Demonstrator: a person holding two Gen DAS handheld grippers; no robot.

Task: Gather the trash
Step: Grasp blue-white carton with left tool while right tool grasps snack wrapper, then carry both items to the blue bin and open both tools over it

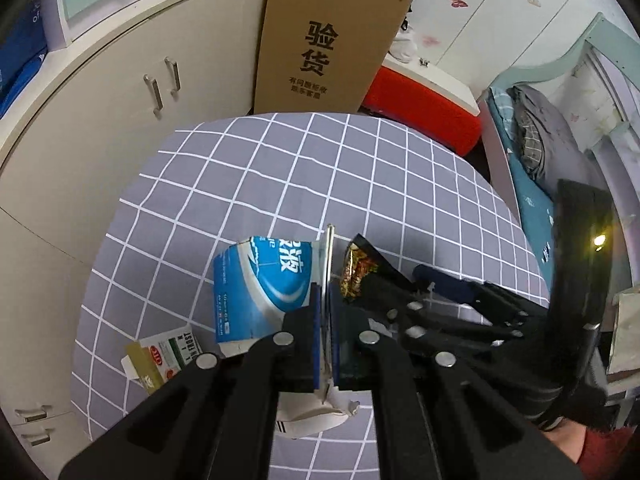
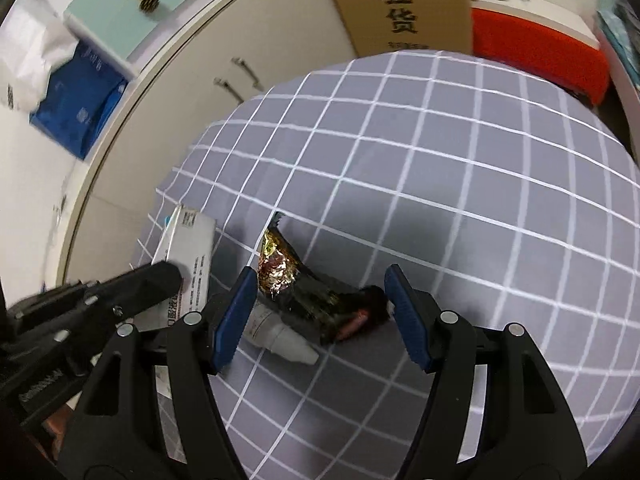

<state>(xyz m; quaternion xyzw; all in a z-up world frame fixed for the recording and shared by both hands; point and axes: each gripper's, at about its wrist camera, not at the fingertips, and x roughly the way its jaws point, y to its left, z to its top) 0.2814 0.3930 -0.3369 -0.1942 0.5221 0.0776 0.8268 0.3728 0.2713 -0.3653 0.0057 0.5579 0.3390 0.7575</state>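
Grey checked tablecloth [image 1: 320,168] with trash at its near edge, cabinets [image 1: 120,92] and a cardboard box [image 1: 320,40] behind.

Left gripper [image 1: 327,276] has its fingers clamped on the thin flap of a blue-and-white carton [image 1: 260,280], which hangs to the left of the pads; in the right wrist view the same carton [image 2: 188,248] shows at the near left with the left gripper [image 2: 176,276] on it. Right gripper [image 2: 320,304] stands open, holding nothing, its blue pads [image 2: 236,312] either side of a crumpled foil wrapper [image 2: 280,268] lying on the cloth. A white tapered tube [image 2: 280,332] lies just beside the wrapper, near the left pad. A small green-and-gold box [image 1: 160,356] rests on the cloth at the near left, apart from the carton.
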